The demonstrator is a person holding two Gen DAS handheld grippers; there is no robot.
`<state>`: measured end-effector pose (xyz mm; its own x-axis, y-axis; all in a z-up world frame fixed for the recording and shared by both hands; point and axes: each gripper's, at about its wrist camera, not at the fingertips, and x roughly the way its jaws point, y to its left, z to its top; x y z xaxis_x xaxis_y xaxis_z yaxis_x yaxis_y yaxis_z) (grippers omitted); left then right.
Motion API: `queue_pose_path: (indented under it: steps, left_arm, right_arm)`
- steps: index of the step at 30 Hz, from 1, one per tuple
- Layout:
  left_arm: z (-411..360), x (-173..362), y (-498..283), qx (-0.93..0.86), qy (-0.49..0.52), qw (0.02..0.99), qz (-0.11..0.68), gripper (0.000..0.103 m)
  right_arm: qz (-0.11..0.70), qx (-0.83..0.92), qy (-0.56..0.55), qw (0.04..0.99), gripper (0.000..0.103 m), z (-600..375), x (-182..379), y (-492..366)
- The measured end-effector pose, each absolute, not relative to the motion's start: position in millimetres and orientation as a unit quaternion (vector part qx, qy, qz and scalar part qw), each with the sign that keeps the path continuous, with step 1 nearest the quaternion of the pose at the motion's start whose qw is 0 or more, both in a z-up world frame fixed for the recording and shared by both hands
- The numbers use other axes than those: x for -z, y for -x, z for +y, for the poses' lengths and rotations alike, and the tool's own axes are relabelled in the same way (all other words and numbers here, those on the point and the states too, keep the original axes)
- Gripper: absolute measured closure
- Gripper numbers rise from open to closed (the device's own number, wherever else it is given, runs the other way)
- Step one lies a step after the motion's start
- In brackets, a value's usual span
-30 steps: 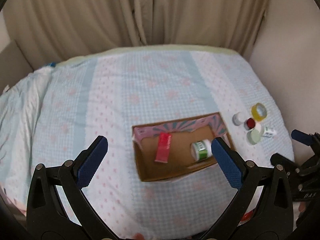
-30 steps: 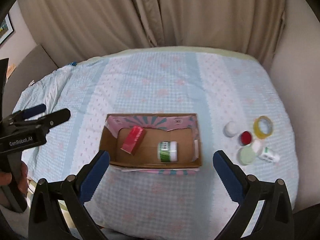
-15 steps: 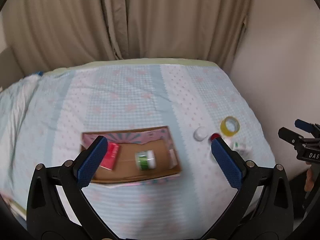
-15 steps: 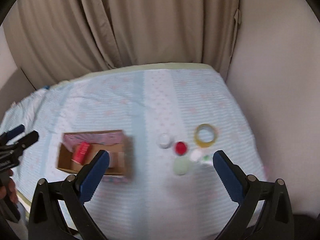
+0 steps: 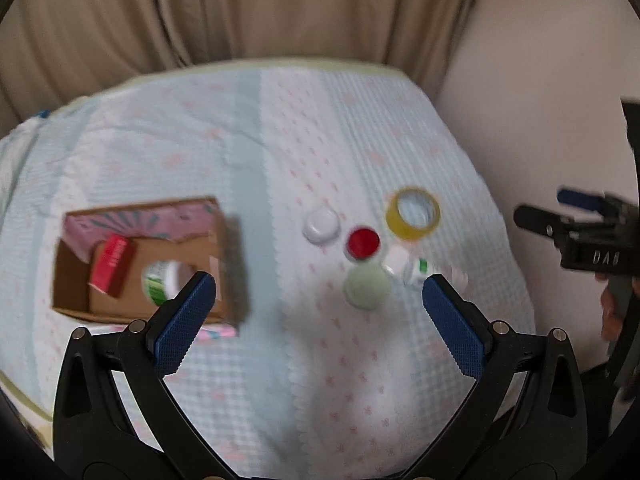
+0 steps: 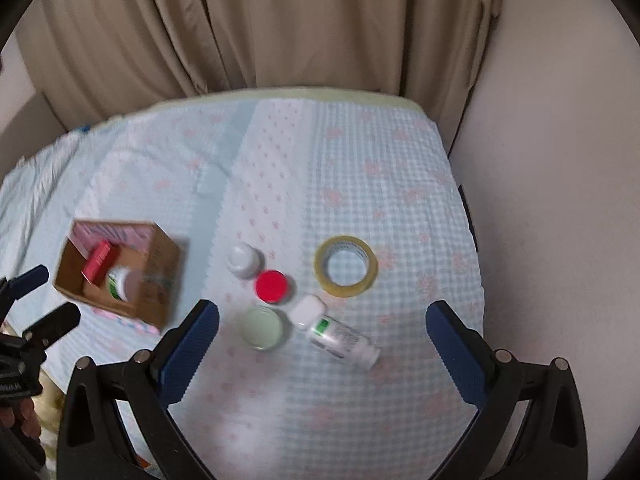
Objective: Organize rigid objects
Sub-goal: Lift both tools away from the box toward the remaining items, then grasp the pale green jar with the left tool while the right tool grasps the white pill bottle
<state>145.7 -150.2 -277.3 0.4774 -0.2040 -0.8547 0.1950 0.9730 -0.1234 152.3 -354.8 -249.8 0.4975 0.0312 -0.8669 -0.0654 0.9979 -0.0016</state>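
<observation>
A cardboard box (image 6: 158,264) (image 5: 226,248) sits on the left of the quilted bed, holding a red packet (image 6: 98,260) (image 5: 112,264) and a green-labelled jar (image 6: 120,282) (image 5: 162,282). To its right lie a white-capped jar (image 6: 242,258) (image 5: 321,224), a red-lidded jar (image 6: 272,286) (image 5: 363,242), a pale green lid (image 6: 263,327) (image 5: 367,290), a toppled white bottle (image 6: 336,334) (image 5: 404,266) and a yellow tape roll (image 6: 346,266) (image 5: 413,214). My right gripper (image 6: 322,328) hangs open above this cluster. My left gripper (image 5: 318,298) is open too, with nothing between its fingers.
Beige curtains (image 6: 260,20) hang behind the bed and a plain wall (image 6: 560,200) runs along its right side. The bed's right edge lies close to the tape roll. A hand (image 6: 20,420) holds the other gripper at the left edge.
Both views have swung right and closer to the bed. The box has slid to the left of each frame and the loose jars now lie ahead of both grippers.
</observation>
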Motion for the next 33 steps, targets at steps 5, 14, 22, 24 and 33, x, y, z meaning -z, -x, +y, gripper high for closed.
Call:
queue_pose_path:
  steps: [5, 14, 22, 24, 33]
  left_arm:
    - [-186, 336, -159, 0.145, -0.018, 0.838, 0.526, 0.0]
    - [-226, 425, -188, 0.167, -0.044, 0.807, 0.565, 0.0]
    - [-248, 491, -203, 0.166, -0.055, 0.786, 0.593, 0.002]
    - [-252, 504, -206, 0.164, -0.051, 0.782, 0.599, 0.008]
    - [-266, 528, -216, 0.169, -0.069, 0.774, 0.606, 0.024]
  right_arm:
    - [0.532, -0.057, 0.038, 0.844, 0.0, -371, 298, -162]
    - [0.596, -0.108, 0.097, 0.79, 0.0, -382, 392, -175]
    - [0.616, -0.18, 0.218, 0.735, 0.015, -368, 458, -188]
    - [0.613, -0.206, 0.248, 0.721, 0.017, -361, 470, -187]
    - [0.614, -0.245, 0.301, 0.687, 0.035, -351, 506, -179]
